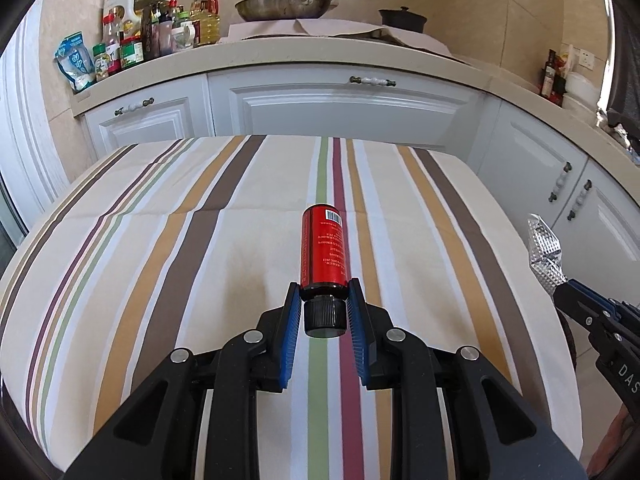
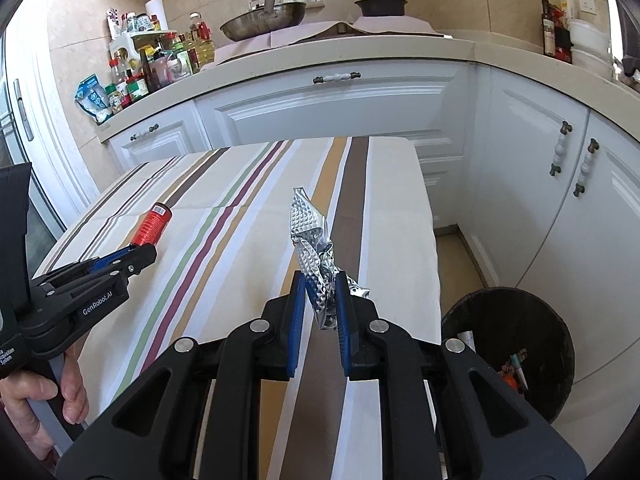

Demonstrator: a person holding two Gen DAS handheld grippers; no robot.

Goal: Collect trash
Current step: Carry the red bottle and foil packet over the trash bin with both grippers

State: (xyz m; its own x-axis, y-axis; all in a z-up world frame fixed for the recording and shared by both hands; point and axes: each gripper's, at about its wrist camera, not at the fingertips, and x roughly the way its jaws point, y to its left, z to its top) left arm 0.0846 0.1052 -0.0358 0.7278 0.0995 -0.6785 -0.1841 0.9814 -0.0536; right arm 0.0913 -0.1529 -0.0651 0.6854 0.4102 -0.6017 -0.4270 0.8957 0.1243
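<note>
My left gripper [image 1: 324, 290] is shut on a red bottle [image 1: 323, 250] with a black cap, gripped at the neck and held above the striped tablecloth [image 1: 160, 240]. The right wrist view shows that same bottle [image 2: 153, 223] and the left gripper [image 2: 134, 254] at the left. My right gripper [image 2: 320, 280] is shut on a crumpled piece of silver foil [image 2: 314, 240] that sticks up past the pads. In the left wrist view the foil [image 1: 544, 252] and the right gripper [image 1: 564, 290] show at the right edge. A dark round trash bin [image 2: 516, 320] with some litter inside stands on the floor at the lower right.
White kitchen cabinets [image 2: 340, 108] and a counter run behind and to the right of the table. On the counter stand a pan [image 2: 262, 20], a dark pot [image 2: 380, 4] and several bottles and jars [image 2: 156, 60]. A person's hand [image 2: 44, 396] grips the left tool's handle.
</note>
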